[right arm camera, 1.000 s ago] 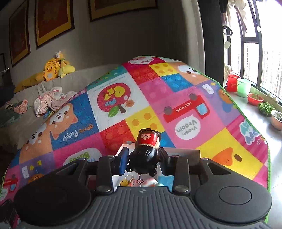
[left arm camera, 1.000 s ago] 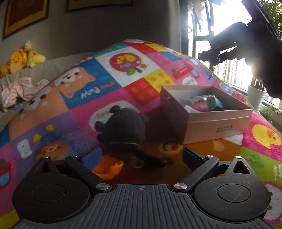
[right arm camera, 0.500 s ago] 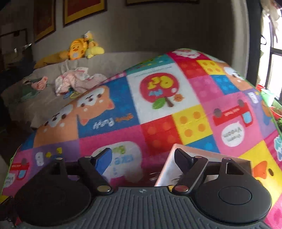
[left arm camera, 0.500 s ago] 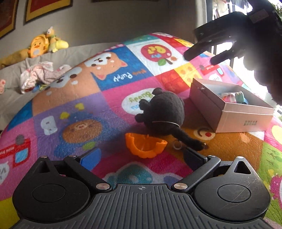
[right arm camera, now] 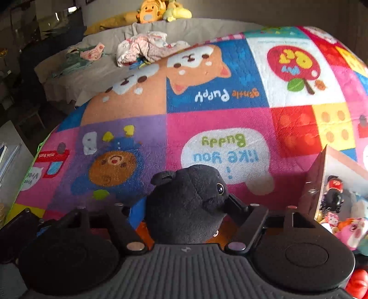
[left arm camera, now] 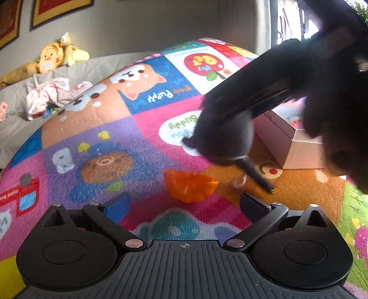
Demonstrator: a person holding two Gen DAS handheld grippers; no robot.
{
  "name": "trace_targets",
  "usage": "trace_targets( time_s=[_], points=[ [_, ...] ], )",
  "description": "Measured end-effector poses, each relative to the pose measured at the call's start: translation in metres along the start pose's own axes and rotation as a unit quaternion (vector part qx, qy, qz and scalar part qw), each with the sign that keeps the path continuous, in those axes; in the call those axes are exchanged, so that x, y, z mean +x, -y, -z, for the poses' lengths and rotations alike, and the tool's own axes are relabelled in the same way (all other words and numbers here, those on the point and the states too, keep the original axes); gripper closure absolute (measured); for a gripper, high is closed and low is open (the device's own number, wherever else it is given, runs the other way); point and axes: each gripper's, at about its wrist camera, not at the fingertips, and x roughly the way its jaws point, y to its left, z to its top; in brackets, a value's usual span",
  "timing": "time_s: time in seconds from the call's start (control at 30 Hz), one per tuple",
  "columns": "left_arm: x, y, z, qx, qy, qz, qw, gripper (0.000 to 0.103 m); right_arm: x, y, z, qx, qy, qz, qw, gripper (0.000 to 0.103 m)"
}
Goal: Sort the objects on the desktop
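1. The black plush toy (right arm camera: 188, 207), round, fuzzy, with 1 glossy bead eye showing, sits on the quilted play mat (right arm camera: 138, 128) between the right gripper (right arm camera: 184, 207) fingers; the jaws are closing around it, and contact cannot be told.
2. The left gripper (left arm camera: 184, 204) is wide open and empty, just behind a ridged orange plastic shell (left arm camera: 189, 185).
3. The pale cardboard box (left arm camera: 287, 140) of small figures stands to the plush toy's right.
4. Mat lettering, upside down: "Puppy", "Buddy".

Grey wall (left arm camera: 149, 27) with framed pictures (left arm camera: 57, 9), bright window (left arm camera: 289, 23) at right
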Motion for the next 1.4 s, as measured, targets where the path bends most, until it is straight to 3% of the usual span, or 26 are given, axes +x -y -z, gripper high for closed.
trace_targets(
  time_s=[0.13, 0.23, 0.37, 0.43, 0.53, 0.63, 0.7, 0.87, 1.0, 1.17, 1.23, 1.3, 1.4],
  points=[
    [0.001, 0.001, 0.0, 0.003, -0.003, -0.001, 1.0, 0.0, -0.059, 0.021, 0.023, 0.008, 0.03, 0.0, 1.0, 0.03],
    [0.002, 0.003, 0.0, 0.008, -0.007, -0.004, 0.9999, 0.0, -0.094, 0.035, 0.05, 0.001, 0.038, 0.026, 0.999, 0.03],
    [0.004, 0.007, 0.0, 0.018, -0.012, -0.011, 0.9997, 0.0, -0.118, 0.048, 0.096, -0.049, 0.017, 0.134, 0.99, 0.03],
    [0.005, 0.009, -0.001, 0.024, -0.016, -0.014, 0.9995, 0.0, -0.119, 0.053, 0.116, -0.091, -0.004, 0.2, 0.975, 0.03],
    [0.007, 0.012, -0.001, 0.034, -0.023, -0.02, 0.999, 0.0, -0.111, 0.055, 0.14, -0.152, -0.026, 0.257, 0.954, 0.029],
    [0.007, 0.015, -0.001, 0.044, -0.023, -0.024, 0.9985, 0.0, -0.103, 0.052, 0.149, -0.163, -0.024, 0.236, 0.958, 0.028],
    [0.007, 0.015, -0.002, 0.047, -0.022, -0.019, 0.9985, 0.0, -0.101, 0.044, 0.15, -0.157, 0.006, 0.217, 0.963, 0.018],
    [0.011, 0.009, -0.007, 0.034, -0.029, 0.005, 0.999, 0.0, -0.117, 0.033, 0.143, -0.118, 0.076, 0.14, 0.98, 0.012],
    [0.023, 0.004, -0.015, 0.01, -0.035, 0.0, 0.9993, 0.0, -0.142, 0.041, 0.148, -0.08, 0.115, 0.139, 0.98, 0.003],
    [0.037, 0.005, -0.023, 0.008, -0.037, 0.009, 0.9992, 0.001, -0.166, 0.065, 0.169, 0.015, 0.129, 0.147, 0.981, 0.0],
    [0.042, 0.011, -0.025, 0.019, -0.04, 0.005, 0.999, 0.007, -0.166, 0.074, 0.181, 0.056, 0.12, 0.154, 0.979, 0.0],
    [0.045, 0.014, -0.026, 0.028, -0.042, 0.0, 0.9987, 0.031, -0.161, 0.083, 0.191, 0.089, 0.106, 0.159, 0.978, 0.0],
    [0.047, 0.017, -0.025, 0.032, -0.045, -0.009, 0.9984, 0.04, -0.155, 0.09, 0.2, 0.116, 0.093, 0.162, 0.976, 0.0]
  ],
)
